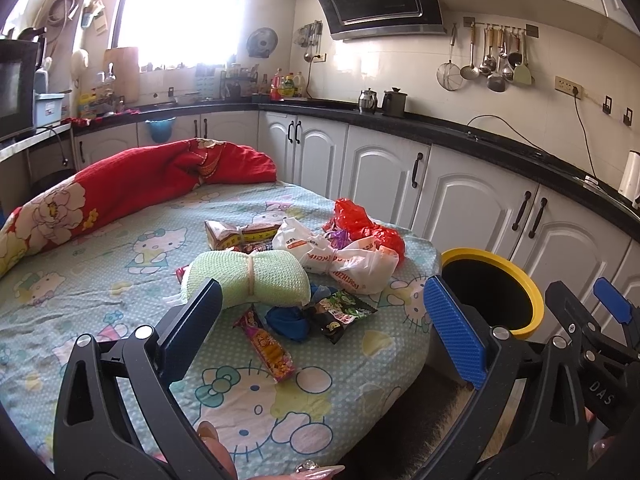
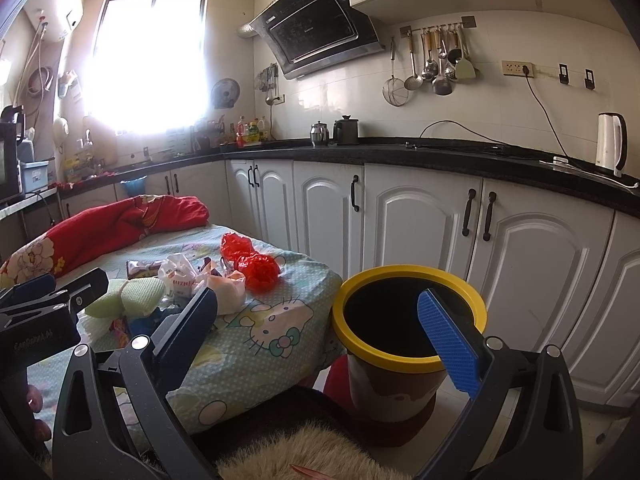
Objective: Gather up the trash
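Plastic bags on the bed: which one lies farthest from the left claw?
The crumpled red bag, at the pile's far edge toward the cabinets. The white printed bags sit in front of it, closer to the left claw.

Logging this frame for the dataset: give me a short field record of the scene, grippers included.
surface: table under Hello Kitty cloth
trash pile: green mesh bundle, white plastic bags, red plastic bag, snack wrappers
bin: yellow-rimmed trash can, beside the table, no trash visible inside
left gripper: open, empty, above the pile
right gripper: open, empty, near the bin
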Tool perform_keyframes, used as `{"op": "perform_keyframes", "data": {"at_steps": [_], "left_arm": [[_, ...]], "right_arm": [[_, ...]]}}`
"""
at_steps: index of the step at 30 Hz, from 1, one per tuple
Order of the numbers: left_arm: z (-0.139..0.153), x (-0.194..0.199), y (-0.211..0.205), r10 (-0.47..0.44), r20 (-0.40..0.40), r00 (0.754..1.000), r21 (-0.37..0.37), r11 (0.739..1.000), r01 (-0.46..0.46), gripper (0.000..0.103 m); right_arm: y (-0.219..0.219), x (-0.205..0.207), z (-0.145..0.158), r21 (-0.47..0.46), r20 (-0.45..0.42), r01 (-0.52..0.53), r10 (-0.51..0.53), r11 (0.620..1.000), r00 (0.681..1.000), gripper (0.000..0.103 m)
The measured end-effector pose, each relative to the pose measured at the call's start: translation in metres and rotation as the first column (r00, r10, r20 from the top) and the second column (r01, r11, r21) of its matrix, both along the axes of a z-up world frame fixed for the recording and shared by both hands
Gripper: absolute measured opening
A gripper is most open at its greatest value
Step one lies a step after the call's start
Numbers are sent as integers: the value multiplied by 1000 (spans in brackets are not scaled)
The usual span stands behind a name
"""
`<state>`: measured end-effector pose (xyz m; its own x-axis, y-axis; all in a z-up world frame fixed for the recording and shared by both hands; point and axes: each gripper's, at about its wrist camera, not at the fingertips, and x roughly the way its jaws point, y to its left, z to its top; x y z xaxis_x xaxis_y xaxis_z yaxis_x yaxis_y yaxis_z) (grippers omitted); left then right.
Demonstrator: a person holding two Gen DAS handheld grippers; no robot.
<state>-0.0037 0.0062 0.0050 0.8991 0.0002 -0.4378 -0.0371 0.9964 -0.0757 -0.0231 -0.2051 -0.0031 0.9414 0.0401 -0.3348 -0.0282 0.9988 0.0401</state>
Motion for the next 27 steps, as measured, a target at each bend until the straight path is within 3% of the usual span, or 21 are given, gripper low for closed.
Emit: {"op": "perform_keyframes", "data": {"at_steps": [14, 23, 27], "left_arm": [[-5, 12, 39, 91, -19, 996, -41, 995, -92, 93], [-3, 17, 81, 208, -45, 977, -32, 977, -209, 93], [-2, 19, 98, 219, -64, 974, -47, 974, -223, 93]], "right_arm": [[27, 17, -6, -49, -64, -146, 143, 988, 988, 97], [47, 44, 0, -90, -73, -219, 213, 972, 974, 97], [58, 56, 3, -100, -73, -252, 245, 963, 967, 97]]}}
